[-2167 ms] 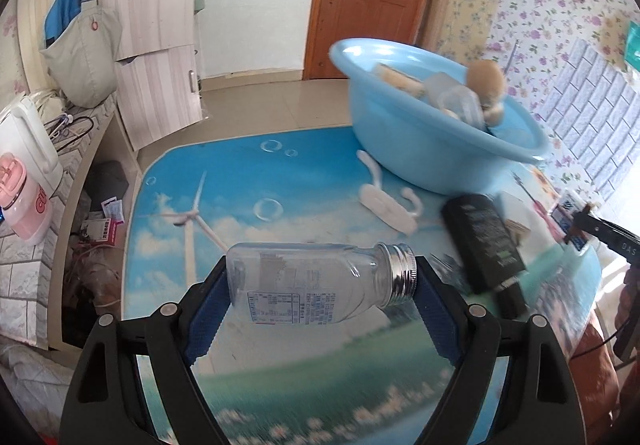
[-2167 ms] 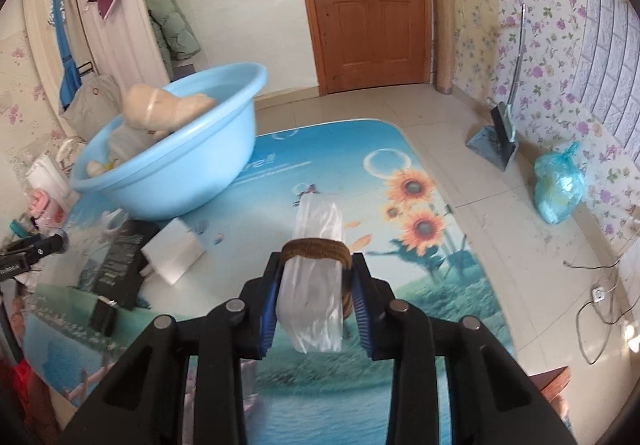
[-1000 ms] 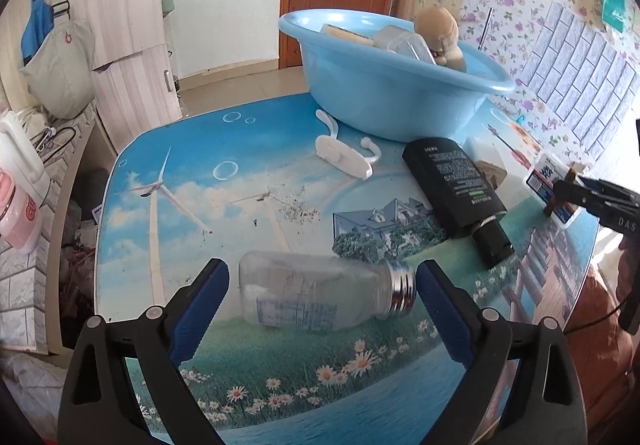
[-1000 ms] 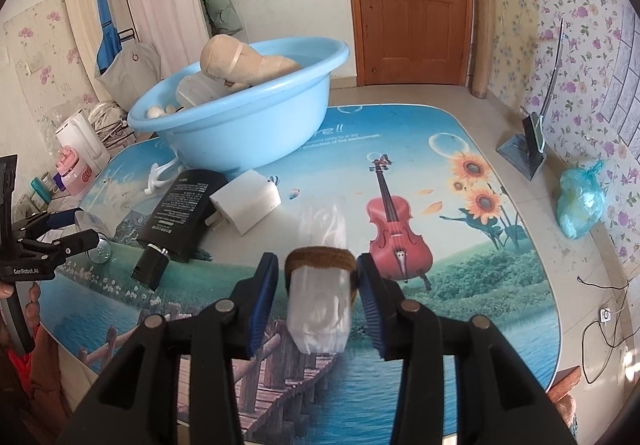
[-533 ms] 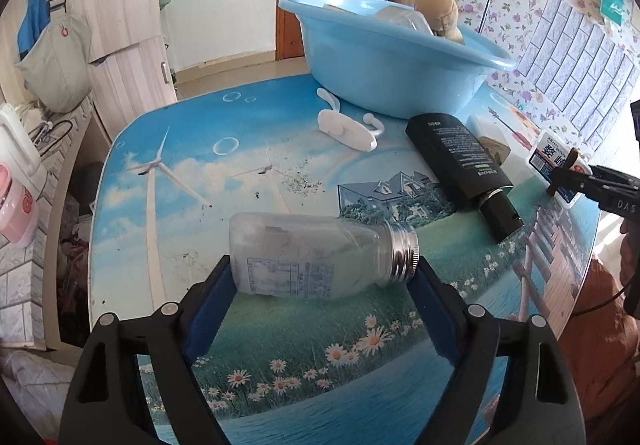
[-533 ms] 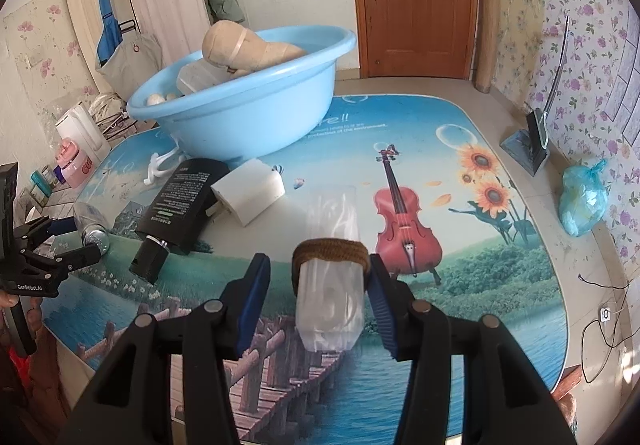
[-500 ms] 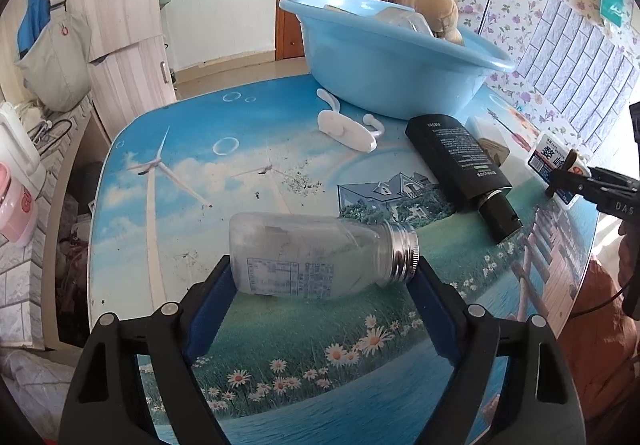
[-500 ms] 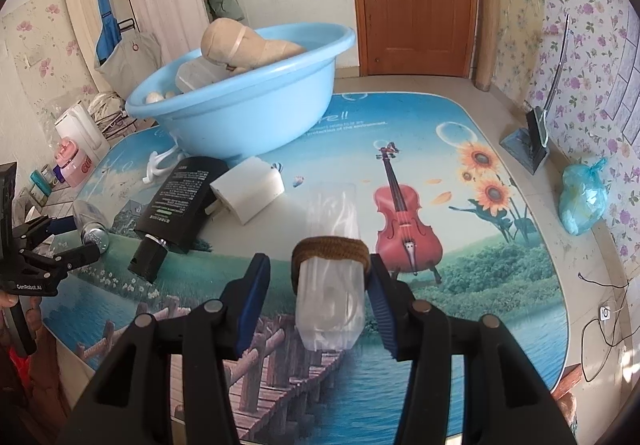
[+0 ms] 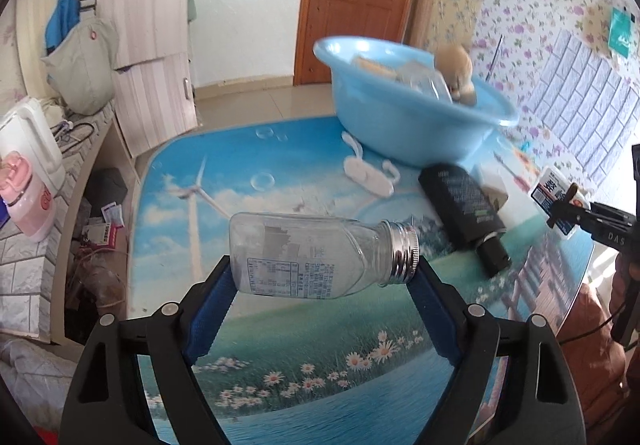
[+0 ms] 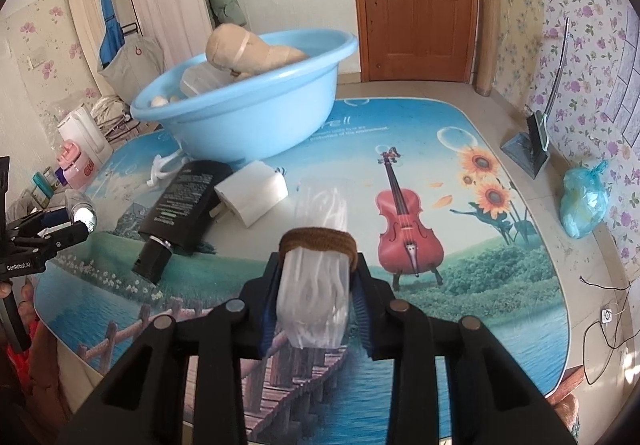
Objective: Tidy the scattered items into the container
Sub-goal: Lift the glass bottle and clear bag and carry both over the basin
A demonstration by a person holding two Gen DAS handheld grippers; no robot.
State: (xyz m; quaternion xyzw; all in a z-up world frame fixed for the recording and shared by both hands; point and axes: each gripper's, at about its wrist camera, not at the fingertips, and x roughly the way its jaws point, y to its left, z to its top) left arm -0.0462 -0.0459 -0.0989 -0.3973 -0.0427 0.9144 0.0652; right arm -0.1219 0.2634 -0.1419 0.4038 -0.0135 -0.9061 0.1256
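A clear glass bottle with a silver screw cap lies crosswise in my left gripper, shut on its two ends and holding it just above the table. My right gripper is closing, and its pads press the sides of a clear plastic packet with a brown band around it. The blue basin stands at the far side of the table, holding a beige plush toy and a clear box. In front of the basin lie a black tube, a white box and a white hook.
The round table has a printed landscape cover. A pink cup and a white kettle stand on a low shelf to its left. On the floor at the right are a dustpan and a blue bag. A wooden door is behind.
My left gripper's jaws closed onto the bottle's ends and raised it off the table. My right gripper's jaws narrowed onto the banded packet; that hand stayed in place.
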